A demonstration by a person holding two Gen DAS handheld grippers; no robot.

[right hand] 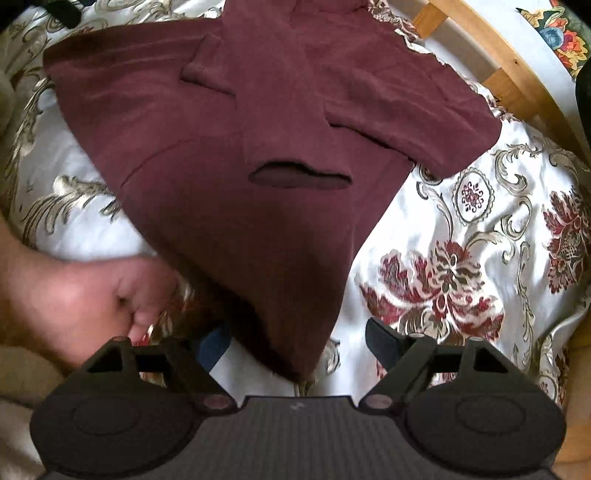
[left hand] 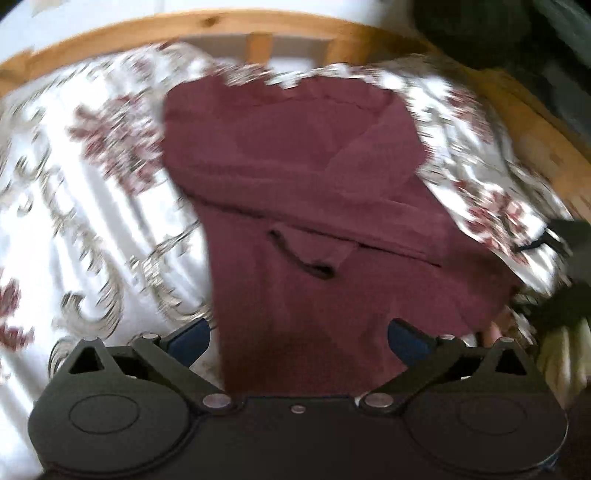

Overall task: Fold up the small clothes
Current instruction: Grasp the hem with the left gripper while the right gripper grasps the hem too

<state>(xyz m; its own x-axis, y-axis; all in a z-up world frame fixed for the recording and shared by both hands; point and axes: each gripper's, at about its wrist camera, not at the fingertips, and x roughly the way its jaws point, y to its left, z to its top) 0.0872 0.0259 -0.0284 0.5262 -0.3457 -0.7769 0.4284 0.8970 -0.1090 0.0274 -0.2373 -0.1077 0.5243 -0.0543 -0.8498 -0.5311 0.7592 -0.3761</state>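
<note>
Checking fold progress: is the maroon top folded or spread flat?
Partly folded: the maroon top has both sleeves crossed over its body, lying on the floral bedspread.

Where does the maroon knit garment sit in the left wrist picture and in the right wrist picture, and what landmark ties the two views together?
Left wrist: the maroon knit garment fills the centre, running down between the open left gripper fingers.
Right wrist: it spreads across the upper centre, its corner hanging between the open right gripper fingers.
Shared landmark: the dark slit-like opening in the garment; also the wooden bed rail.
</note>
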